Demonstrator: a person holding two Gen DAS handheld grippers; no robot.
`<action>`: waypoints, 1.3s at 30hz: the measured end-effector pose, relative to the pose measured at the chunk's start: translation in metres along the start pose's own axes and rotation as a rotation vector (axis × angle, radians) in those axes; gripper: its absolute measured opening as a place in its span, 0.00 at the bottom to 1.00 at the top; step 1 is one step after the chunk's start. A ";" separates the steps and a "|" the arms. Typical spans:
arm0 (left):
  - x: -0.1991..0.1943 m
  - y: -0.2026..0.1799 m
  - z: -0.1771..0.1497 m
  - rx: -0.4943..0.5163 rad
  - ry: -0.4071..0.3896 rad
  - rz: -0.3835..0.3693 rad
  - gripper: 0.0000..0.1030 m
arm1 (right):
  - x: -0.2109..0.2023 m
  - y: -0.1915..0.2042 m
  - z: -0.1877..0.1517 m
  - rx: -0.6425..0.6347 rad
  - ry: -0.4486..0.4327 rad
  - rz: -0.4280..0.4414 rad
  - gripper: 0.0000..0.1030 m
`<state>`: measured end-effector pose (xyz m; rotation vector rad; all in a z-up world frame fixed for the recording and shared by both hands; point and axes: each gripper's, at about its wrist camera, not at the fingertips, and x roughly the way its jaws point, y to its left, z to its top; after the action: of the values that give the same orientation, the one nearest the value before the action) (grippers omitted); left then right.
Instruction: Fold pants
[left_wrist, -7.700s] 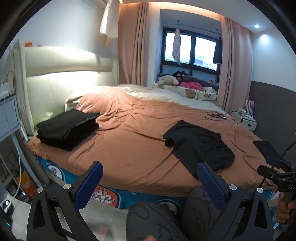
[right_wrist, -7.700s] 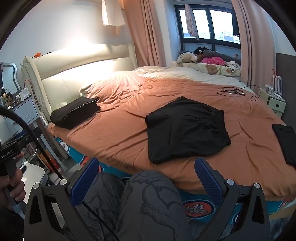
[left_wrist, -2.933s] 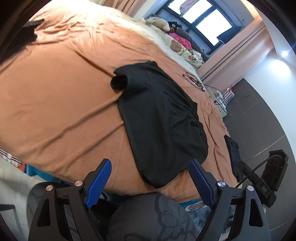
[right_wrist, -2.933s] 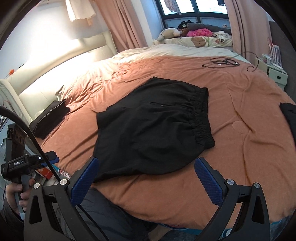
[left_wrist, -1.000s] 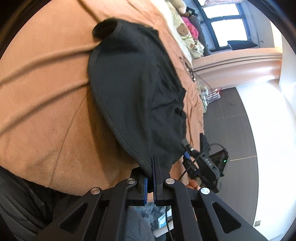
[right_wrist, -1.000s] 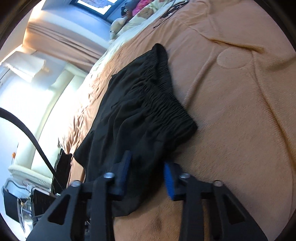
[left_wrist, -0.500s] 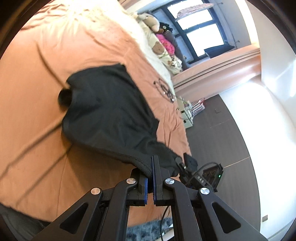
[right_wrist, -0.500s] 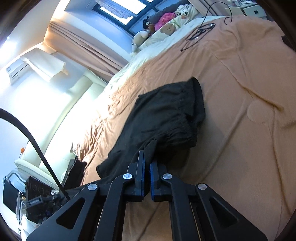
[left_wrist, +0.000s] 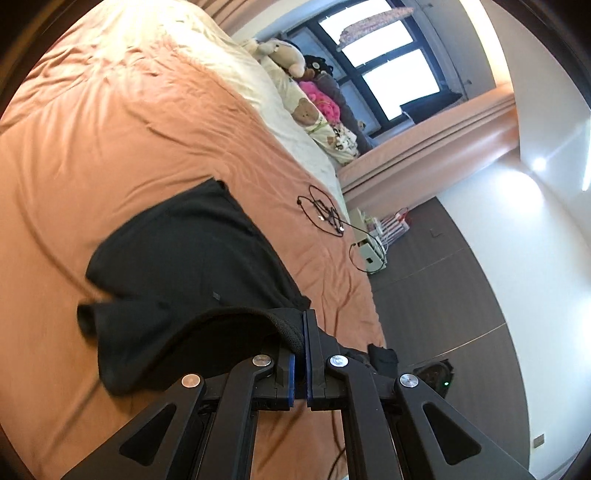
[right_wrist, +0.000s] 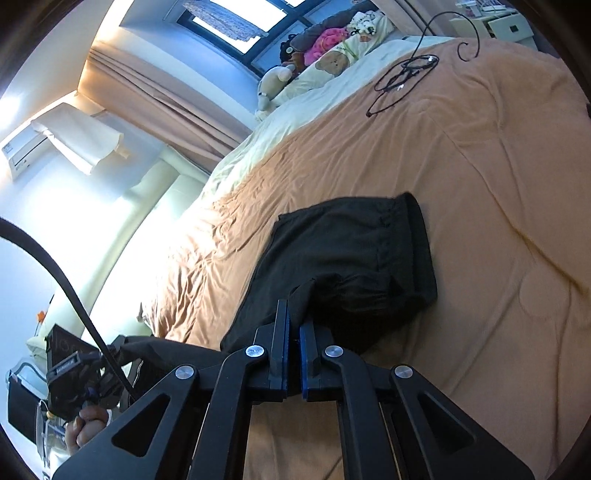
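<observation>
Black shorts lie on the orange bedspread with their near edge lifted off it. My left gripper is shut on the hem of one leg, which arches up from the bed. In the right wrist view the same black shorts spread across the orange bedspread, and my right gripper is shut on the waistband corner. The cloth drapes from both jaws down to the bed. A hand holding the left gripper's handle shows at the lower left.
A black cable lies coiled on the bedspread beyond the shorts. Stuffed toys and pillows sit by the window. A white nightstand stands past the bed's far edge. A padded headboard borders the bed's left side.
Both grippers have risen with the shorts' near edge, so more bed shows under them. The right gripper, a second ago still slightly apart around the waistband, is clamped on it.
</observation>
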<state>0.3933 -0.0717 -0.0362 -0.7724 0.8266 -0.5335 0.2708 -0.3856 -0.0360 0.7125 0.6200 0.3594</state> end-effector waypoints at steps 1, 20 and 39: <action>0.006 0.000 0.010 0.008 0.004 0.005 0.03 | 0.006 0.004 0.009 -0.003 0.001 0.002 0.01; 0.131 0.050 0.120 0.045 0.135 0.124 0.03 | 0.098 0.010 0.074 0.001 0.054 -0.105 0.02; 0.208 0.090 0.144 0.413 0.235 0.476 0.69 | 0.120 0.004 0.085 -0.181 0.041 -0.248 0.64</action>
<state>0.6405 -0.1020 -0.1364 -0.1220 1.0365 -0.3504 0.4162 -0.3649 -0.0310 0.4499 0.6964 0.1977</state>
